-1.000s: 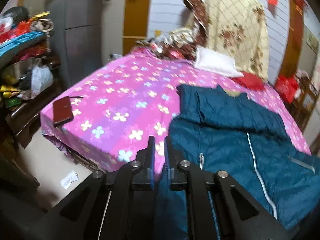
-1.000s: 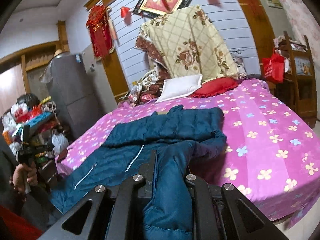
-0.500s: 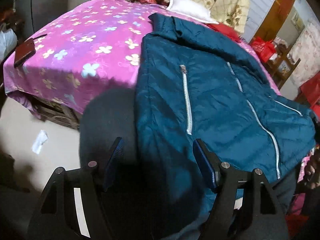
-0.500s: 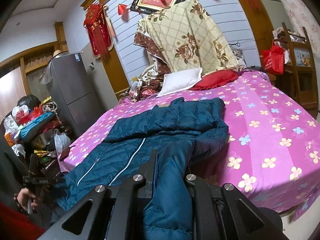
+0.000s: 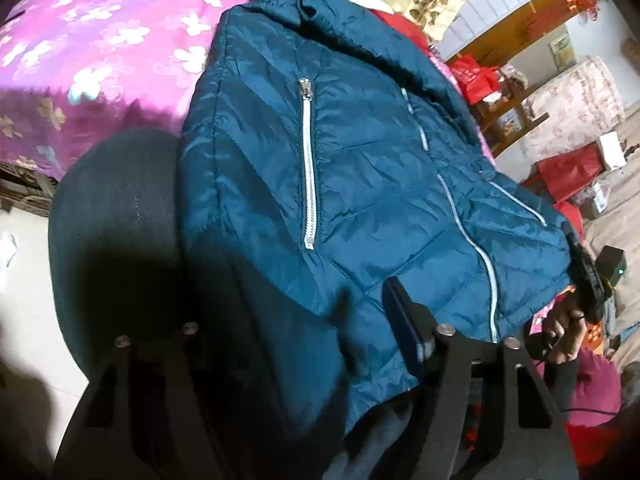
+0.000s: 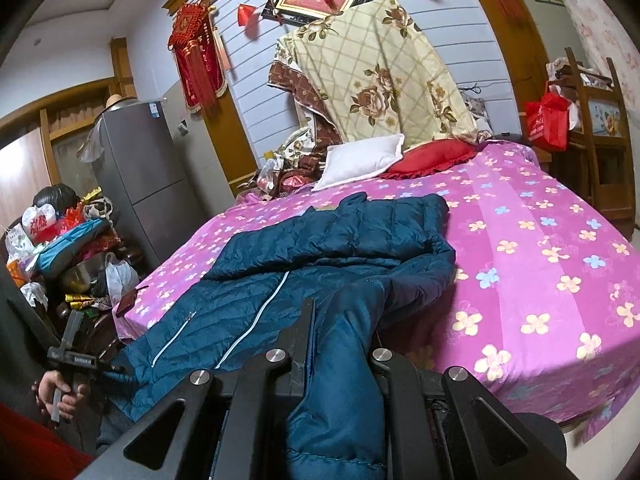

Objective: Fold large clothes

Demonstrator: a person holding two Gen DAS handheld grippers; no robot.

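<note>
A dark teal quilted jacket (image 5: pixel 360 152) with pale zips lies front-up on the pink flowered bed (image 5: pixel 100 40), its hem hanging over the near edge. My left gripper (image 5: pixel 304 320) is open and hovers over the jacket's lower hem; one blue-padded finger (image 5: pixel 404 328) shows, the other is hidden in shadow. In the right wrist view the jacket (image 6: pixel 320 256) stretches away across the bed (image 6: pixel 540 264). My right gripper (image 6: pixel 340 344) is shut on the jacket's sleeve cuff (image 6: pixel 340 380) at the bed's near edge.
A white pillow (image 6: pixel 360 160), a red cushion (image 6: pixel 432 156) and a floral quilt (image 6: pixel 380 76) lie at the bed's head. A grey fridge (image 6: pixel 140 176) and cluttered shelves (image 6: pixel 68 256) stand left. Red bags (image 6: pixel 548 120) and a wooden rack stand right.
My left gripper opened, let go of the jacket hem and swung over the jacket, looking down at its front. My right gripper kept its hold on the sleeve and barely moved.
</note>
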